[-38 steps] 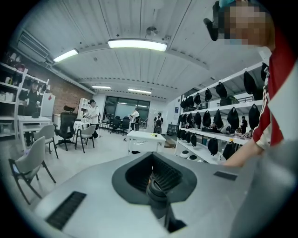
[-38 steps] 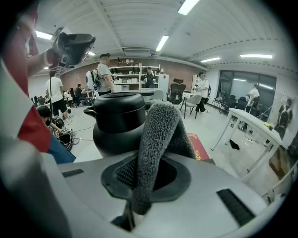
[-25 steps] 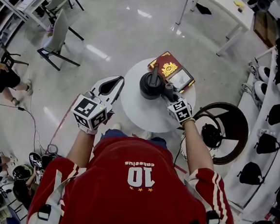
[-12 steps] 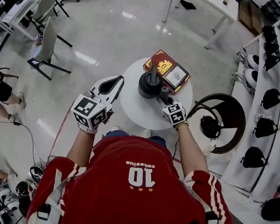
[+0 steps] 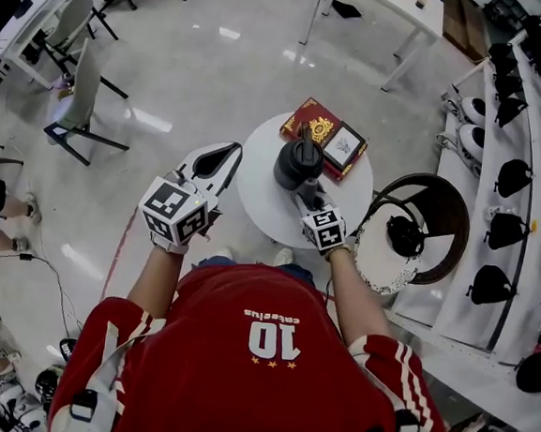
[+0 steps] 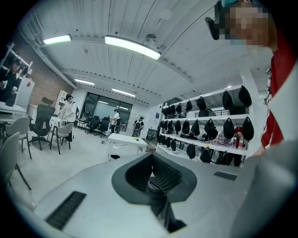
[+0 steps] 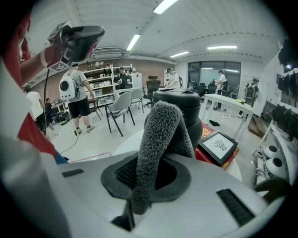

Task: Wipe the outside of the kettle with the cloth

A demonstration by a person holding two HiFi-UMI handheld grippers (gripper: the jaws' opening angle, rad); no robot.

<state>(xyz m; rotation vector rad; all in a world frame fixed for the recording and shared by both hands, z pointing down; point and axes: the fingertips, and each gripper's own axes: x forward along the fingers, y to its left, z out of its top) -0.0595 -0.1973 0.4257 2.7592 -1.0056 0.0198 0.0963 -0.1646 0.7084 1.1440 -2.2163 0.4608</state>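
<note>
A black kettle (image 5: pixel 297 162) stands on the small round white table (image 5: pixel 262 205); in the right gripper view the kettle (image 7: pixel 195 111) rises just behind the jaws. My right gripper (image 5: pixel 304 195) is shut on a grey fluffy cloth (image 7: pixel 160 135), and the cloth (image 5: pixel 307 187) rests against the kettle's near side. The fold of cloth sticks up out of the jaws and hides part of the kettle. My left gripper (image 5: pixel 221 157) is held up off the table's left edge, shut with nothing in it; its own view shows only the room and ceiling past the gripper (image 6: pixel 153 179).
A red box with a framed picture (image 5: pixel 326 137) lies on the table behind the kettle. A dark round stand (image 5: pixel 411 227) sits close on the right, with white shelves of black gear (image 5: pixel 519 166) beyond. A chair (image 5: pixel 79 90) stands far left.
The right gripper with the cloth has slid from the kettle's right side round to its near side. The left gripper has stayed raised in place. The head view has shifted.
</note>
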